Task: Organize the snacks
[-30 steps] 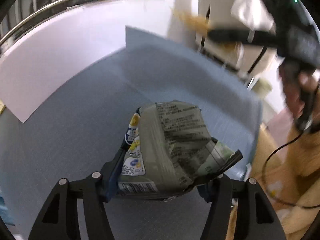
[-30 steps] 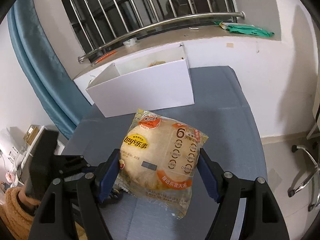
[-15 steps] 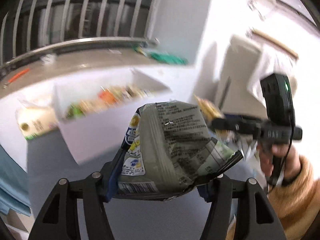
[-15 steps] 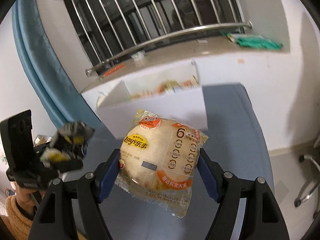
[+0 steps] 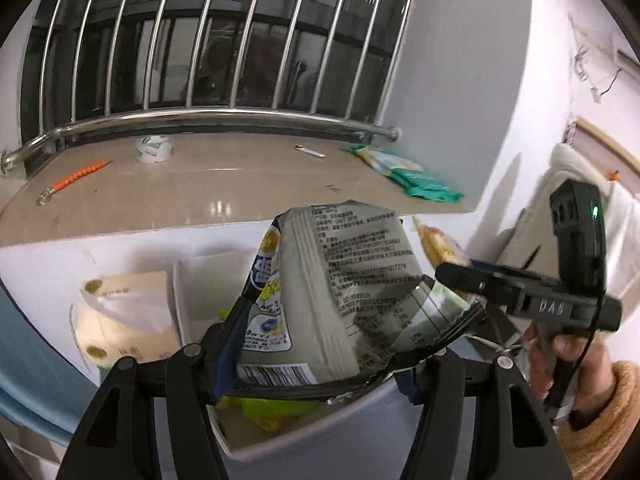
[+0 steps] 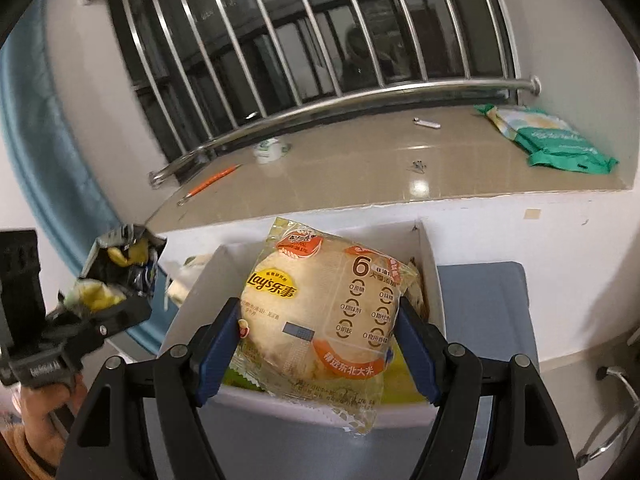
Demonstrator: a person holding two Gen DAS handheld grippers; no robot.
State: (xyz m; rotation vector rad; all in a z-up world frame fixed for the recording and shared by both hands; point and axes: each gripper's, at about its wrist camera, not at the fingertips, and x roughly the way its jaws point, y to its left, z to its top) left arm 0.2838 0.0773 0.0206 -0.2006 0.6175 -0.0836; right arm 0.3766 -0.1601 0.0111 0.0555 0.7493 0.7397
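Two packets aloft, both over the white box (image 6: pixel 432 280). Right claw (image 6: pixel 320 344) clamped on the rice-cracker bag (image 6: pixel 320 312), held above the box's middle. Left claw (image 5: pixel 320 352) pinching the grey bag (image 5: pixel 340 280), hanging over the box's left end, beside the tissue pack (image 5: pixel 124 320). Box already holds green and yellow packets. Judgement: lower each bag inside the walls before releasing, one at a time, keeping the claws apart. Windowsill (image 6: pixel 360 168) behind; blue bench (image 6: pixel 484 300) below.
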